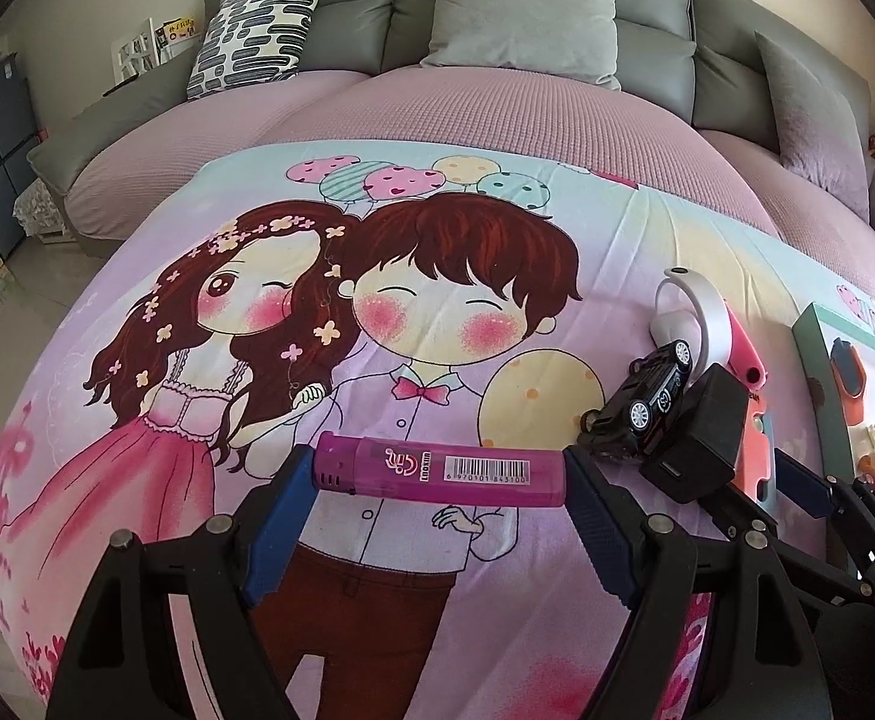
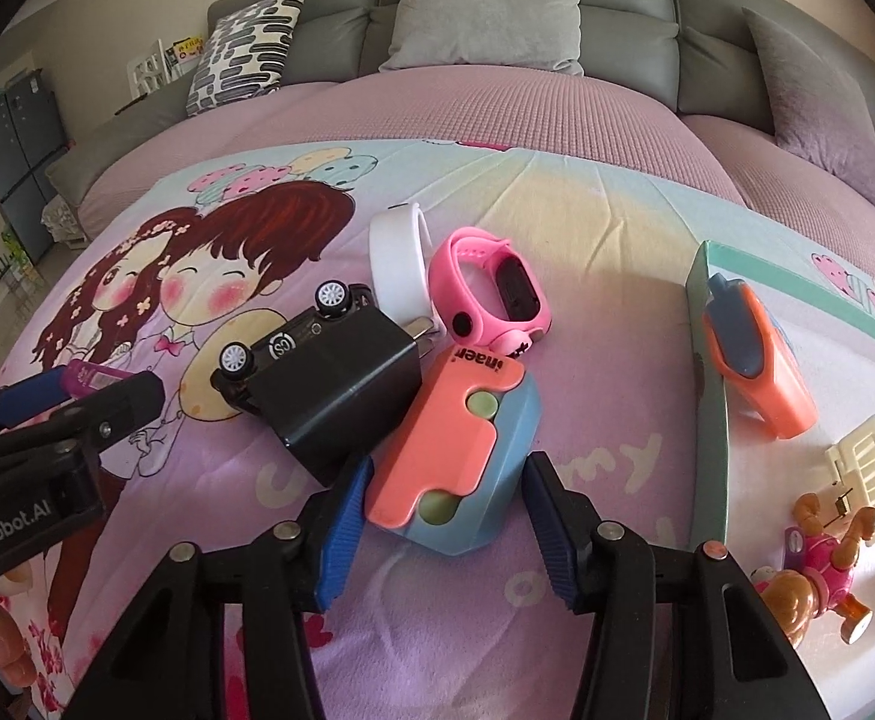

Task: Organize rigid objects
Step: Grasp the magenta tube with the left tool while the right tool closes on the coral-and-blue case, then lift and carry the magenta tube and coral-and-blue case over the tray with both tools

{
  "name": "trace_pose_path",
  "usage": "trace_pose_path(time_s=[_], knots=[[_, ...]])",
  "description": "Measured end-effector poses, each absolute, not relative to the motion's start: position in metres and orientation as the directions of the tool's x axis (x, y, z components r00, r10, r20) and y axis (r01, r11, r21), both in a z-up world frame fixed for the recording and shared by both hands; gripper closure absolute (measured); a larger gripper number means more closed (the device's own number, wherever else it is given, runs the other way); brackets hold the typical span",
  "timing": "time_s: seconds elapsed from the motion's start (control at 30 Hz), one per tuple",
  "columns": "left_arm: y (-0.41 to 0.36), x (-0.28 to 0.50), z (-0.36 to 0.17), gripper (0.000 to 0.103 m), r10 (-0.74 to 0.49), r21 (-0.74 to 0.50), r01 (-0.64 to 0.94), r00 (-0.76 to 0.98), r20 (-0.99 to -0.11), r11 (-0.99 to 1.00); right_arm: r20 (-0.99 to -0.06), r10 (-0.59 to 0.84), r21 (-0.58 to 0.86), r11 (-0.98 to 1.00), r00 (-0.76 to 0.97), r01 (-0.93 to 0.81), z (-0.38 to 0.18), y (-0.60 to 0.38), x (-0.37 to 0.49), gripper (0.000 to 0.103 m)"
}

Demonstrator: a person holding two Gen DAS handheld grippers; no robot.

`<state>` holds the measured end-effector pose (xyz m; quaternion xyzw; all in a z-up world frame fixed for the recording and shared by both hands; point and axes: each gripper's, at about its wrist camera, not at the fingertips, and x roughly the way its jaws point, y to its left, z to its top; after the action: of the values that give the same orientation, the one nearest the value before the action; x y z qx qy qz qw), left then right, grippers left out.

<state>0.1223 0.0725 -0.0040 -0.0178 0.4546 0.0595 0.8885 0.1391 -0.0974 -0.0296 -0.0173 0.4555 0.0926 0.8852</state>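
Left gripper (image 1: 440, 474): clenched end to end on the purple lighter (image 1: 440, 476), which spans crosswise between its blue pads. It appears to be held clear of the cartoon bedspread (image 1: 197, 420), though contact cannot be ruled out. The lengthwise hold suits carrying.

Right gripper (image 2: 446, 480): released, its fingers straddling the near end of the coral-and-blue case (image 2: 455, 462), neither pad clearly touching. Judgement: positioned to close across the case's narrow width.

Just ahead and left of the right gripper, the black charger block (image 2: 341, 384) leans on the case, with the black toy car (image 2: 293, 336) on its side against it. Farther ahead lie the pink watch (image 2: 488, 294) and white band (image 2: 395, 252).

To its right, the teal-rimmed tray (image 2: 710, 360) already holds an orange-and-blue item (image 2: 761, 372) and small toys: likely the destination.
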Motion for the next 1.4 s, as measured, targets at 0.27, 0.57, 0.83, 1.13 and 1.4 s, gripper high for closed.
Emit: trace_pose_path(time_s=[0.27,0.57,0.83,1.13,1.4], knots=[[0.066,0.122,0.0,0.021,0.107,0.046,-0.118,0.585,-0.804,0.992,-0.807,0.157,0.062,0.981,0.57,-0.182,-0.029,-0.1,0.138,0.05],[0.057,0.116,0.023,0.021,0.119,0.056,-0.12,0.631,-0.766,0.991,-0.774,0.192,0.101,0.978,0.603,-0.181,-0.006,-0.113,0.13,0.056],[0.044,0.115,0.037,0.021,0.111,0.07,-0.089,0.661,-0.742,0.994,-0.739,0.23,0.149,0.972,0.634,-0.179,0.015,-0.128,0.121,0.063],[0.032,0.114,0.042,0.021,0.104,0.081,-0.066,0.67,-0.735,0.995,-0.74,0.248,0.167,0.968,0.625,-0.185,0.015,-0.132,0.122,0.079],[0.027,0.112,0.049,0.021,0.101,0.083,-0.06,0.686,-0.72,0.995,-0.704,0.266,0.194,0.964,0.658,-0.182,0.03,-0.14,0.114,0.079]])
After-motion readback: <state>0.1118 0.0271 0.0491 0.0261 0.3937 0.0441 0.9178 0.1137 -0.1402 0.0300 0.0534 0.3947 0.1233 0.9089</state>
